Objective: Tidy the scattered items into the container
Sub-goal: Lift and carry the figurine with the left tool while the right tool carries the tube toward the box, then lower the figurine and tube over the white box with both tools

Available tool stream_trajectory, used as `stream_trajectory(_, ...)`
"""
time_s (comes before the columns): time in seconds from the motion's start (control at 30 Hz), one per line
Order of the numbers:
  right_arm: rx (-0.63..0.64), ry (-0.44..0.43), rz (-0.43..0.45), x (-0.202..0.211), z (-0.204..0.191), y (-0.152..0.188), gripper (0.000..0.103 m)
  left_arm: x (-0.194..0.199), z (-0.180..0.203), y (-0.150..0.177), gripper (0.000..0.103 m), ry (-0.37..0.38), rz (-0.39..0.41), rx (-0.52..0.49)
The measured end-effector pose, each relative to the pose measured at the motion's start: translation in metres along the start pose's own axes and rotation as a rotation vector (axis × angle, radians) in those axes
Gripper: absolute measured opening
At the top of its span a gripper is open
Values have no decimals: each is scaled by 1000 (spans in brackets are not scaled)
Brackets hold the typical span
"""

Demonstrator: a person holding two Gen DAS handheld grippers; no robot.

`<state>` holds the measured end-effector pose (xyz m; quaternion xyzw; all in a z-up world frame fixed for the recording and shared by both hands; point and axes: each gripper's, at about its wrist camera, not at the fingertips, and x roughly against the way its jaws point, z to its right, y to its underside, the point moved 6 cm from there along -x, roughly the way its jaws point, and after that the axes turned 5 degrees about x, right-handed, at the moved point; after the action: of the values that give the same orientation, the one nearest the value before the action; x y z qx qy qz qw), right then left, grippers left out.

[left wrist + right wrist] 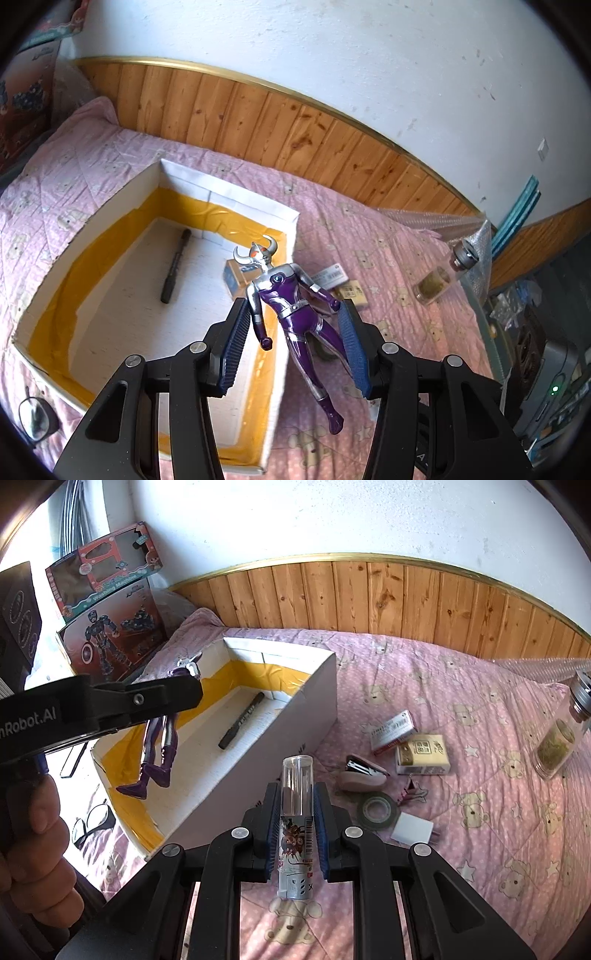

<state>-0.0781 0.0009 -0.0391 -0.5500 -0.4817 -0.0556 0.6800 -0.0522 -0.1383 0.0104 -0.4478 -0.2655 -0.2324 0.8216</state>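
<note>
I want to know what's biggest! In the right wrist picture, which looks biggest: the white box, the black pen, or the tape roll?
1. White box, by far the largest.
2. Black pen inside the box.
3. Tape roll on the bedspread, close to the pen; it lies nearer the camera, so this order is unsure.

Bright daylight across both fisheye views, pouring in from a blown-out window (44, 535) at upper left of the right wrist view. White wall (369, 66) evenly lit, slightly washed. Glossy highlights on the purple figure (291, 314) and on the yellow tape (207, 214) lining the box. Soft, short shadows on the pink bedspread (461, 812). Strong barrel distortion, bending the wood panelling (295, 133) into an arc. Dark vignette at every corner. Centre sharp; edges smeared, with the hand (33, 849) at lower left blurred and dim.
</note>
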Motion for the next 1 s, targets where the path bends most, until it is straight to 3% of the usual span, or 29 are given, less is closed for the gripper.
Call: stream_trajectory(1.0, 72, -66, 40, -16, -66, -42, 19, -7, -84, -22, 51, -12, -74, 57)
